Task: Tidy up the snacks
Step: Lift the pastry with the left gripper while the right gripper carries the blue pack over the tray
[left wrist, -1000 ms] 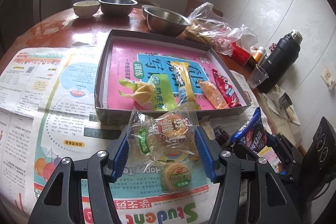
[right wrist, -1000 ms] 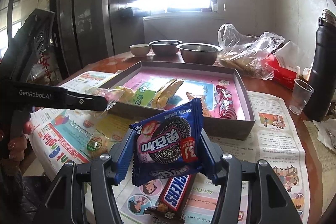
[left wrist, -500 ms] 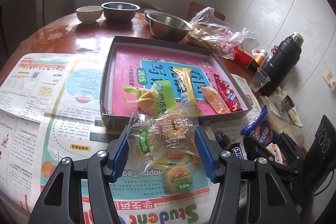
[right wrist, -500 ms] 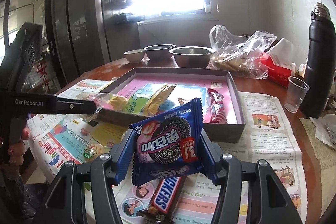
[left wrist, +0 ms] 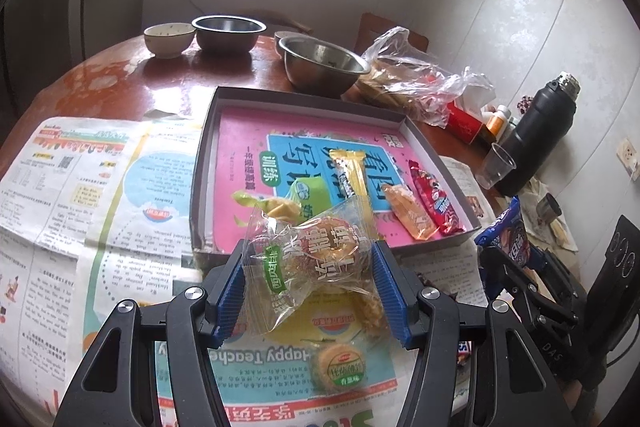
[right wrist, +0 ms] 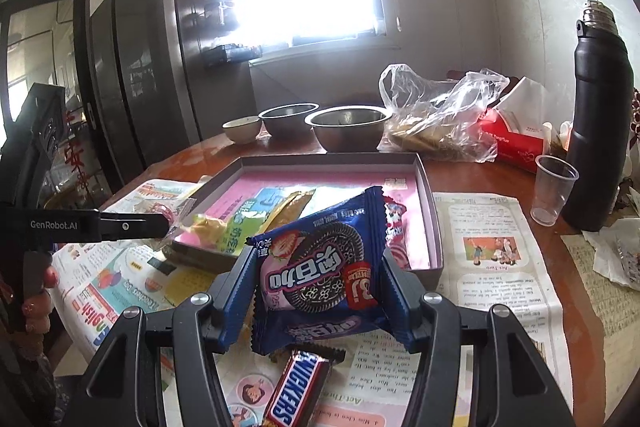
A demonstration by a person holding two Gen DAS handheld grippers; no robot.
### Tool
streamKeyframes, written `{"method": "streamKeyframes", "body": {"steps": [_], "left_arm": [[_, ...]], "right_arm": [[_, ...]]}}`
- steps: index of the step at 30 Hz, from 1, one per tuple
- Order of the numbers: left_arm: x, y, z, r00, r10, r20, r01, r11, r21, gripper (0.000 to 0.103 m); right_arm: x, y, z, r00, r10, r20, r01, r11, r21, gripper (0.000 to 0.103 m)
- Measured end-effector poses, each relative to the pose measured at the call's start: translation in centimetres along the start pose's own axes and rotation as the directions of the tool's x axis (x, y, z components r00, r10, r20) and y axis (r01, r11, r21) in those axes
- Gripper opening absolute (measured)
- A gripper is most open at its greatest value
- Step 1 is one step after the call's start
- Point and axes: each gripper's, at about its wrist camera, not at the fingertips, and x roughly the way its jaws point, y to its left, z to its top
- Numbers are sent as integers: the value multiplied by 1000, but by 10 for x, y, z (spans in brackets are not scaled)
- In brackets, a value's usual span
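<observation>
My left gripper [left wrist: 310,287] is shut on a clear packet of small cakes [left wrist: 308,259], held just short of the near wall of the grey tray [left wrist: 202,163]. Several wrapped snacks lie in a row on the tray's pink liner, among them a yellow bar [left wrist: 352,171] and a red packet [left wrist: 436,203]. My right gripper [right wrist: 318,293] is shut on a blue cookie packet [right wrist: 320,267], held above the newspaper near the tray's front right corner. A Snickers bar [right wrist: 296,387] lies on the paper under it. A round wrapped cake [left wrist: 340,371] lies beneath the left gripper.
Two steel bowls [left wrist: 322,67] and a small white bowl [left wrist: 168,39] stand behind the tray. A plastic bag of food [left wrist: 416,83], a red carton [right wrist: 516,143], a clear cup [right wrist: 554,193] and a black flask [right wrist: 600,131] crowd the right side. Newspaper [left wrist: 80,187] covers the table's near half.
The left gripper has crept toward the tray, its packet now over the tray's near wall. The right gripper has rolled a little and edged closer to the tray with the blue packet.
</observation>
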Motion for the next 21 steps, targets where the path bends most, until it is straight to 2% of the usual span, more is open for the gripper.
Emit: {"method": "streamKeyframes", "body": {"steps": [21], "left_arm": [[29,-8,33,998,-54,27,54,999,1,61]], "right_arm": [[35,-4,31,1000,-9,-15,10,999,50,58]]}}
